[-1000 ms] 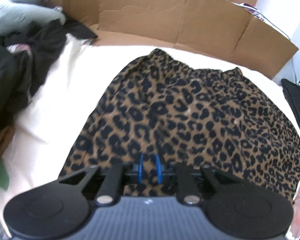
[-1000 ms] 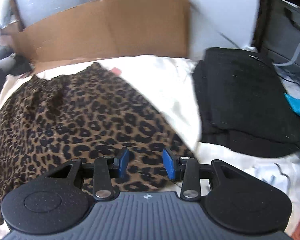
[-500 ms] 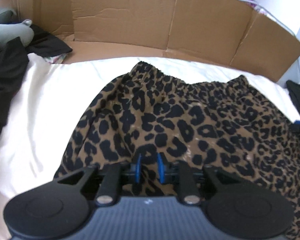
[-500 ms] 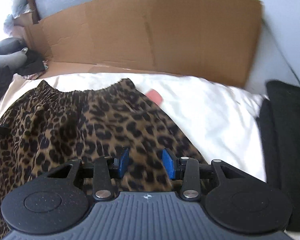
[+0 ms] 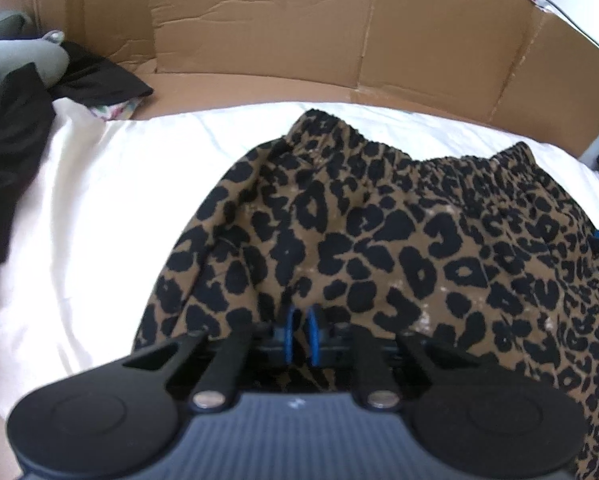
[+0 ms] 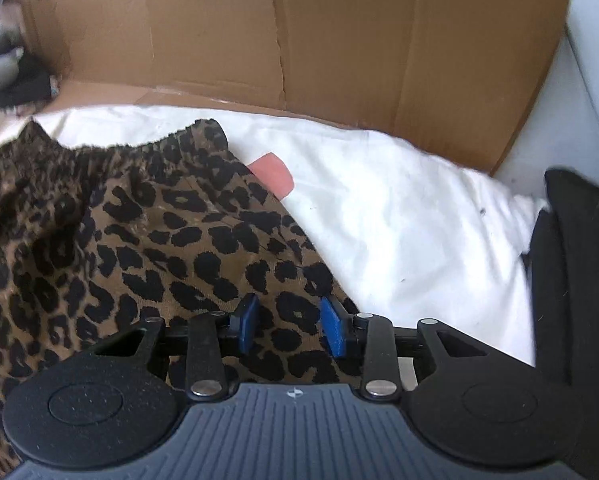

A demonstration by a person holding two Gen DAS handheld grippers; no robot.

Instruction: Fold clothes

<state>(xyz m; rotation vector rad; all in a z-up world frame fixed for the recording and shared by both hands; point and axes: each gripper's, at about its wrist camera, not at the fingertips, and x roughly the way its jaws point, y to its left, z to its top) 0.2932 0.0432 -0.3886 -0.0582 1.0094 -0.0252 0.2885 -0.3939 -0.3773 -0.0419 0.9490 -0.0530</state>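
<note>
A white sheet [image 5: 111, 216] covers the surface in front of you, cardboard [image 5: 339, 28] standing behind it. The leopard-print skirt [image 5: 379, 232] lies spread across the sheet, waistband toward the cardboard. Your left gripper [image 5: 301, 334] sits low at the near hem, pinched tight on a fold of skirt. Your right gripper [image 6: 289, 322] hovers over the skirt's right edge, blue fingers [image 6: 246, 322] spread apart.

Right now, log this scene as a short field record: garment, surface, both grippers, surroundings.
garment: leopard-print skirt, spread flat, elastic waistband at the far edge
surface: white sheet
left gripper: pads nearly together, pinching the near hem
right gripper: open, over the skirt's right edge
behind: cardboard wall
left side: dark clothes pile
right side: folded black garment
under skirt: pink item peeking out
</note>
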